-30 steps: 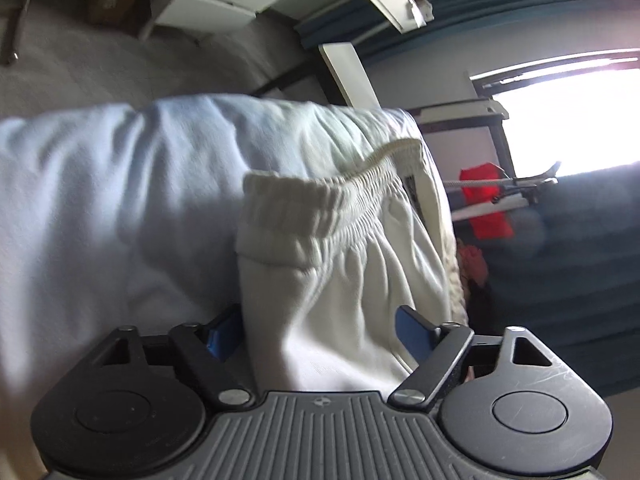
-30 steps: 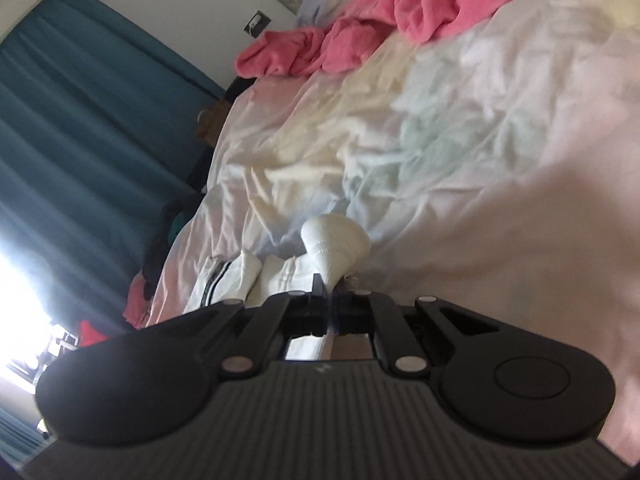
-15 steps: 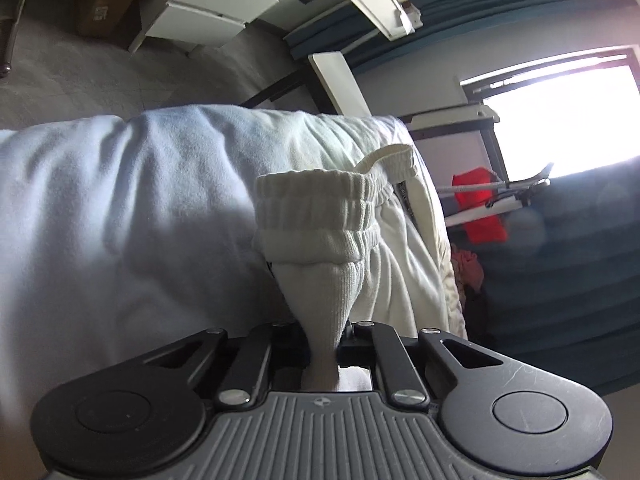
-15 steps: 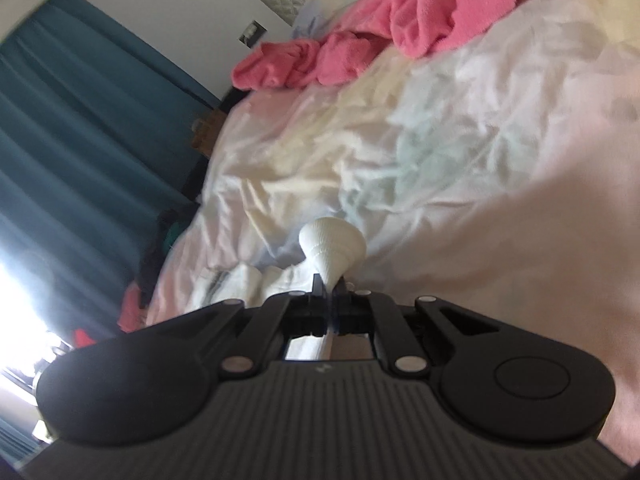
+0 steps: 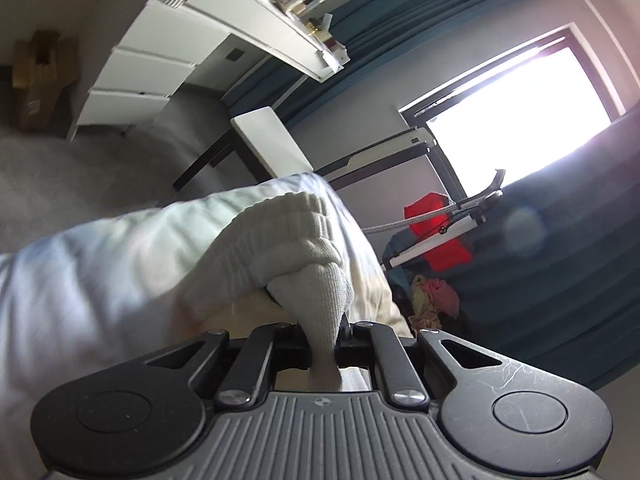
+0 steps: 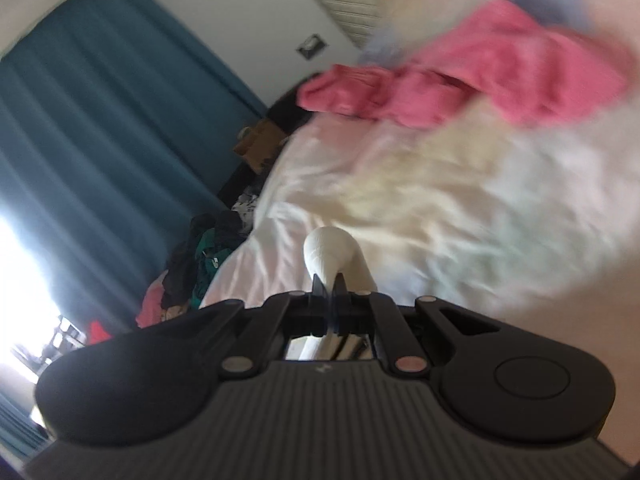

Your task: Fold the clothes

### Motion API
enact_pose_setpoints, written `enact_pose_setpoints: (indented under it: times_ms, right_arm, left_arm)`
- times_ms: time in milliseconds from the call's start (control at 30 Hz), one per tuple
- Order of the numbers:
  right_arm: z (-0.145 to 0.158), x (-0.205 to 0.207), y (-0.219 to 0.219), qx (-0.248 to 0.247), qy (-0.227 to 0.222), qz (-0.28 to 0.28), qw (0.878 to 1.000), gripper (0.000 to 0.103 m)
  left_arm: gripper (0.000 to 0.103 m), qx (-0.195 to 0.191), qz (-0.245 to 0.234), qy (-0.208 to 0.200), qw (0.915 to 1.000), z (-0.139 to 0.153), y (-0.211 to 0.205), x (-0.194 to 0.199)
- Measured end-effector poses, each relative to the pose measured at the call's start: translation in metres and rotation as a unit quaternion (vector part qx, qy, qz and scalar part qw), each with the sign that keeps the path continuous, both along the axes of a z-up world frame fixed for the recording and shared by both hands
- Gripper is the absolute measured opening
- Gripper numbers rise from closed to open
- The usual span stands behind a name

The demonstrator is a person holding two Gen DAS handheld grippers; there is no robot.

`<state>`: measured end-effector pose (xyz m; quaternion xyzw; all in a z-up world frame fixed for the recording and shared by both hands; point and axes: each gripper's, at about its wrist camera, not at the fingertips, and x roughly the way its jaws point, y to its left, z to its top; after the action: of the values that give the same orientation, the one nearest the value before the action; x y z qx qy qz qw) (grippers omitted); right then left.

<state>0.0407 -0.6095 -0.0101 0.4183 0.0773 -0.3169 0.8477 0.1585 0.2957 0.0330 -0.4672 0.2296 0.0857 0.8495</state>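
Both tongs, left (image 5: 323, 330) and right (image 6: 329, 284), clamped on white garment (image 5: 288, 240); rumpled bed (image 6: 460, 200), teal curtains (image 6: 100, 140).

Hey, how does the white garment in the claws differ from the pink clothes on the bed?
The white garment is cream with a ribbed cuff; the pink clothes are bright pink. The white garment is pinched in the left claw and right claw; the pink clothes lie loose, crumpled on the bed. Neither is folded.

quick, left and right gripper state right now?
Left hand-held gripper: closed on the ribbed cuff of the cream knit garment.
Right hand-held gripper: closed on a bunched white fabric edge.
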Motion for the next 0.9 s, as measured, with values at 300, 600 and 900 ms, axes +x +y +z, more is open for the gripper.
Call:
enact_pose_setpoints:
  times_ms: [300, 600, 900]
  right_arm:
    - [-0.01, 0.206, -0.005, -0.083, 0.07, -0.005, 0.994, 0.005]
    - [-0.079, 0.318, -0.015, -0.144, 0.153, -0.001, 0.978, 0.005]
    - [-0.097, 0.31, -0.004, -0.115, 0.161, 0.023, 0.98, 0.046]
  left_arm:
    - [0.01, 0.071, 0.027, 0.064, 0.995, -0.029, -0.047, 0.209]
    - [0.011, 0.091, 0.017, 0.108, 0.9898, -0.088, -0.073, 0.307]
    - [0.027, 0.095, -0.012, 0.052, 0.994, -0.082, -0.067, 0.256]
